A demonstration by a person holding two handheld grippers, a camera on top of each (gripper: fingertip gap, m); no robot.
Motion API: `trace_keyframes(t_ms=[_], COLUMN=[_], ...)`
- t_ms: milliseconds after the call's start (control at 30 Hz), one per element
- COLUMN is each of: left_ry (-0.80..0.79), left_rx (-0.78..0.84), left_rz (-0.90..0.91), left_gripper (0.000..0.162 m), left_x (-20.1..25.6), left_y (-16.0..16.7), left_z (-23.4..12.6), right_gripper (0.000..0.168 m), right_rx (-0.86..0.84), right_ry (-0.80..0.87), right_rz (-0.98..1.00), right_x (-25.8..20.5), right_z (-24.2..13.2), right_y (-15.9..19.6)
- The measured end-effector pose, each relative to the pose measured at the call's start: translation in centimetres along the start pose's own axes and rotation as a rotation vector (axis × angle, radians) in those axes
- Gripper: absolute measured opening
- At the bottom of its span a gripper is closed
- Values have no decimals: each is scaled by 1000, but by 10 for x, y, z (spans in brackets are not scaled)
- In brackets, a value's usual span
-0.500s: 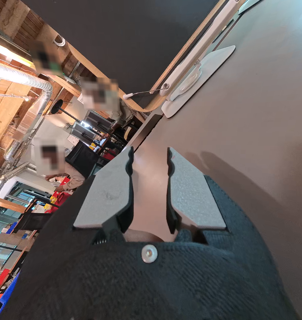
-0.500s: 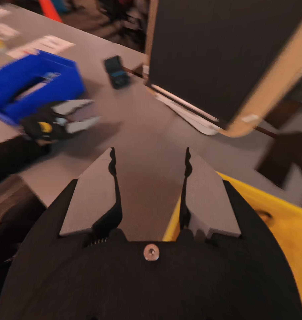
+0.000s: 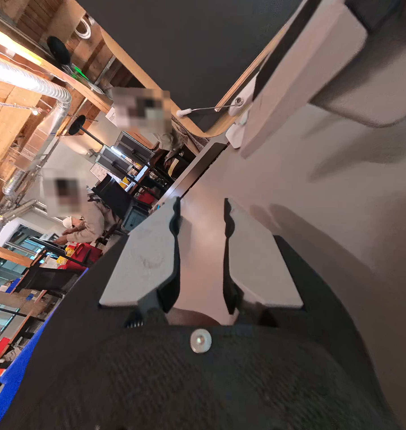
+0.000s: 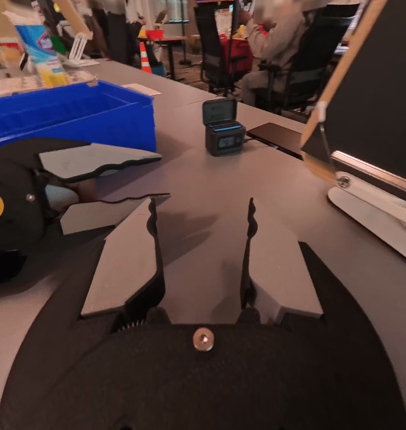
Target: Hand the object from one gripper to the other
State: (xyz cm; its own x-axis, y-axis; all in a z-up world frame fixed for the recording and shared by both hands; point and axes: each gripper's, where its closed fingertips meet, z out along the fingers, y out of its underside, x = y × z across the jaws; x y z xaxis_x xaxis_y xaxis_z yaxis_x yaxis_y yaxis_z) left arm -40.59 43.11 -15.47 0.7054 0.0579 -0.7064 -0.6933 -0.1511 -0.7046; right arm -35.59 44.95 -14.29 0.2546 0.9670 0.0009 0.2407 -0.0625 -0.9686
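Both grippers are hanging over the grey table with nothing between their fingers. The right gripper is holding its grey fingers well apart, with only bare tabletop showing in the gap. The left gripper is also holding its fingers apart, by a narrower gap, and nothing is sitting in it either. In the right wrist view the left gripper is reaching in from the left edge, turned on its side so that one finger lies above the other, with its tips pointing toward the black charging case.

The object to be handed over is not showing in either view, so its place, its long axis and its heading cannot be told.

The blue bin is standing left of the charging case, just behind the left gripper. Right of the case, a dark panel with a wooden edge is rising from a white foot on the table. Behind the case, a seated person is showing, blurred.
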Motion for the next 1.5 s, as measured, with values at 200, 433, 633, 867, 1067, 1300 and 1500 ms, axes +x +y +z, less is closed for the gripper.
trace_keyframes(t_ms=[200, 433, 633, 867, 1067, 1300, 1500], left_ry=[13, 6, 4, 9, 11, 7, 11], left_rx=[-31, -45, -49, -47, -38, -35, -33], left_rz=[-11, -15, -21, -54, -62, -89, -147], left_gripper=[36, 35, 36, 36, 36, 36, 44], left_x=[0, 1, 4, 1, 2, -1, -5], left_y=[9, 12, 11, 11, 9, 9, 9], left_z=[4, 6, 7, 7, 6, 4, 2], right_gripper=[71, 71, 70, 70, 70, 74, 74], right_rx=[-99, -85, -94, -121, -100, -85, -87], right_ry=[-22, -88, -104, -120, -116, -97, -97], right_rz=[-62, 60, 94, 107, 126, 121, 115], right_x=[-6, 1, 1, 0, 3, 5, 2], right_z=[8, 5, 7, 9, 8, 7, 5], right_y=[29, 31, 34, 37, 35, 33, 34])
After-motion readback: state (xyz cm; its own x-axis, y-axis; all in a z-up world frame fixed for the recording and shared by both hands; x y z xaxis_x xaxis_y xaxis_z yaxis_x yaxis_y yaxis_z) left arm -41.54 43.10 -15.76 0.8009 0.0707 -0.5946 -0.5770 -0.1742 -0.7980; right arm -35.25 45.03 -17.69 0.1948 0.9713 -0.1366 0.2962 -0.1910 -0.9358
